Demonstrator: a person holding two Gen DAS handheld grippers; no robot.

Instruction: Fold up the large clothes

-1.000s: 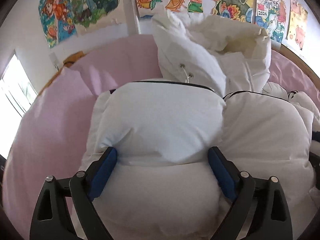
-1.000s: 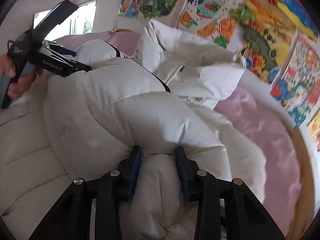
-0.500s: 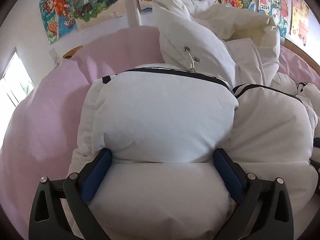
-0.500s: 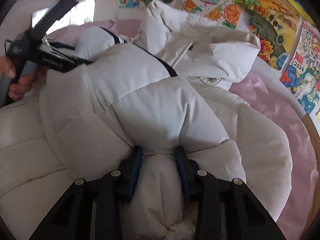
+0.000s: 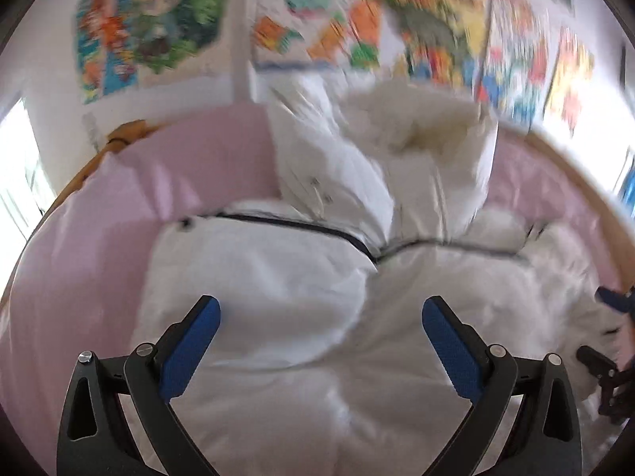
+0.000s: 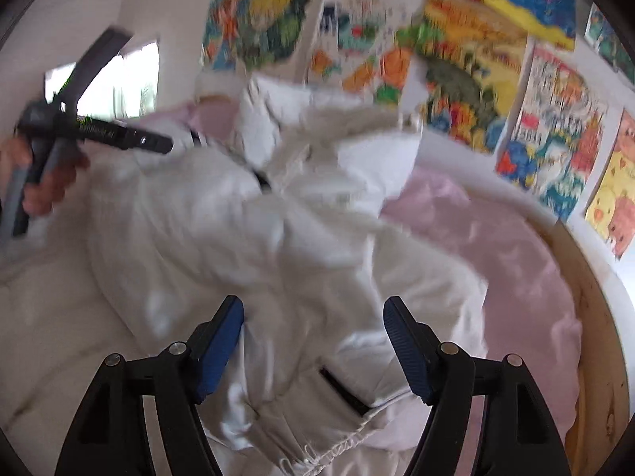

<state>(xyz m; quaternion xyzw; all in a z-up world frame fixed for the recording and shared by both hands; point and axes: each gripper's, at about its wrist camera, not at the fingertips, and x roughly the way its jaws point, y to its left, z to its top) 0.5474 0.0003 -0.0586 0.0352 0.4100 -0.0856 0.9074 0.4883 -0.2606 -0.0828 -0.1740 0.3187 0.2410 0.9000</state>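
Observation:
A white puffy down jacket (image 5: 278, 269) lies folded on the pink bed sheet (image 5: 79, 261), its hood (image 5: 416, 146) bunched up at the far side and a black zip line running across it. My left gripper (image 5: 320, 305) hovers above the folded part, open, and its blue pads touch nothing. In the right wrist view the jacket (image 6: 198, 230) fills the middle. My right gripper (image 6: 312, 303) is over its hem. Its jaws are opening, with loose fabric lying below and between them, not pinched. A hand holds the left gripper (image 6: 119, 137) at the upper left.
The bed's wooden rim (image 6: 595, 317) curves round the right side. Colourful drawings (image 6: 456, 59) cover the wall behind the bed. A bright window (image 5: 16, 182) is at the left. Bare pink sheet (image 6: 496, 238) lies right of the jacket.
Both grippers have let go of the jacket and drawn back upward. The right jaws, which pinched a fold, have spread apart. The left pads no longer flank the puffy fold.

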